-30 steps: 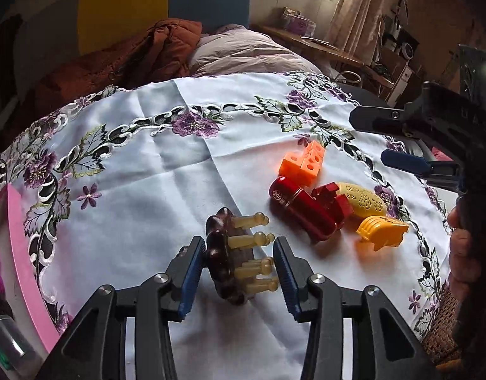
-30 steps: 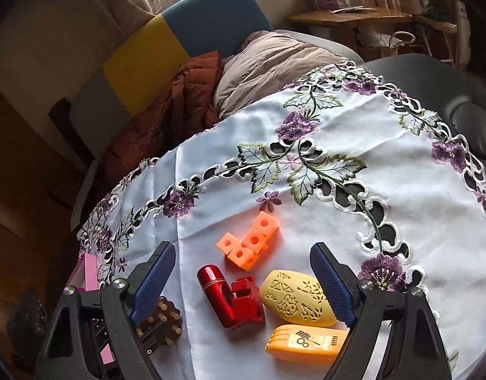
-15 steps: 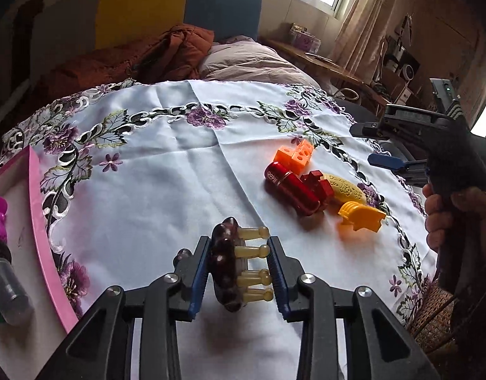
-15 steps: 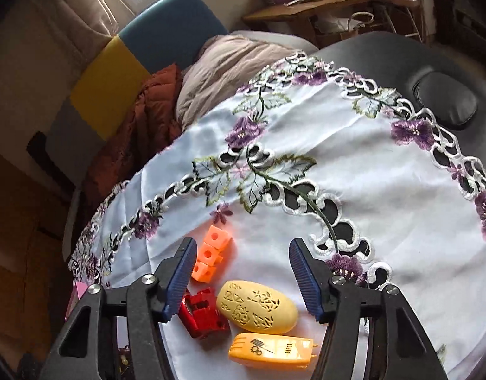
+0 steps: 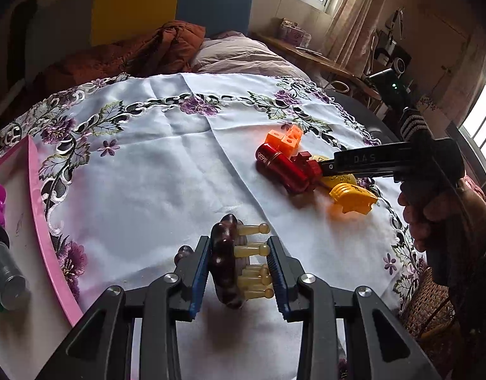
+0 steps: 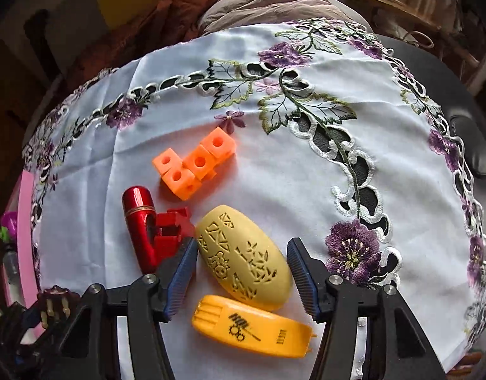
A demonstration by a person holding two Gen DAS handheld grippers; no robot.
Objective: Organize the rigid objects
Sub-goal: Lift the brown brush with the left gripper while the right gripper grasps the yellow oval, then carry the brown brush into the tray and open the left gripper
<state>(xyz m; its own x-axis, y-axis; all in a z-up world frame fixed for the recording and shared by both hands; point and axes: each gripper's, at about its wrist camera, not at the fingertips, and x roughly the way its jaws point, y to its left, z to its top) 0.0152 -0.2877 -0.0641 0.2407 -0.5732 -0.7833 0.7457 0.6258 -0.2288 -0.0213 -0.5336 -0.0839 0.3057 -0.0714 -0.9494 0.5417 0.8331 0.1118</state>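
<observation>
White embroidered cloth (image 6: 274, 174) carries the toys. My left gripper (image 5: 239, 269) clamps the brown pegged massager (image 5: 225, 262), bound (I judge) for the pink tray (image 5: 43, 221). My right gripper (image 6: 243, 272) is closing around the yellow carved oval (image 6: 243, 253), pads not yet pressing; next, squeeze and lift.

Black fingers (image 5: 198, 272), ribbed blue pads, silver pivot screws.

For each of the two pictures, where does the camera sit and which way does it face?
Left wrist: on the left gripper, facing down across the tablecloth; its fingers clamp a brown massager; the right hand shows.
Right wrist: on the right gripper, facing steeply down; its fingers are closing around the yellow oval piece.
Shared: the red cylinder, orange cubes.
</observation>
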